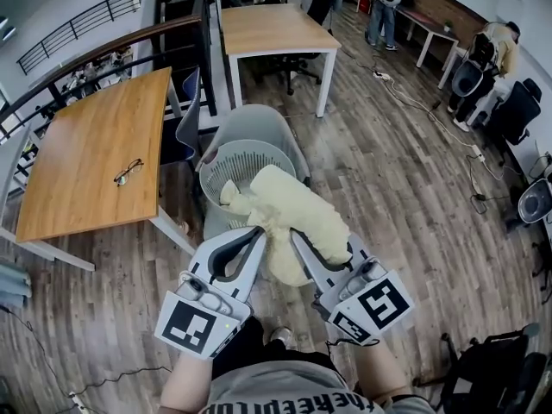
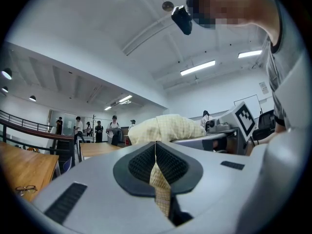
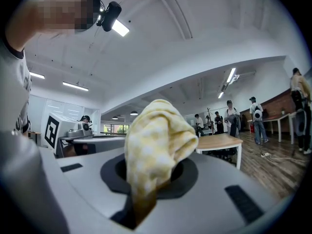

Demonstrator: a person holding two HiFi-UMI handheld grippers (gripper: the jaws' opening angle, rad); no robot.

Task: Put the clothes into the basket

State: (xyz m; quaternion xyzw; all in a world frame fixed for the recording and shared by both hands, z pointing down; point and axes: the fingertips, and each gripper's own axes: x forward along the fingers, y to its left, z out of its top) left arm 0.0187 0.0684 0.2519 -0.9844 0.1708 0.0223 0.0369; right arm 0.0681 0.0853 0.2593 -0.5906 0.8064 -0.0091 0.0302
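Note:
A pale yellow checked garment (image 1: 293, 214) is bunched between my two grippers, with its far end draped over the rim of the grey slatted basket (image 1: 226, 162). My left gripper (image 1: 259, 234) is shut on one edge of the garment (image 2: 160, 188), a thin strip pinched between its pads. At the other side, a thick fold of the same cloth (image 3: 153, 145) bulges out of my right gripper (image 1: 295, 236), which is shut on it. Both grippers point level toward the basket.
The basket sits on a grey chair (image 1: 259, 123) between two wooden tables (image 1: 95, 149) (image 1: 272, 28). Glasses (image 1: 128, 172) lie on the left table. Several people stand at the far side of the room (image 1: 384, 7). A wooden floor (image 1: 397, 188) stretches to the right.

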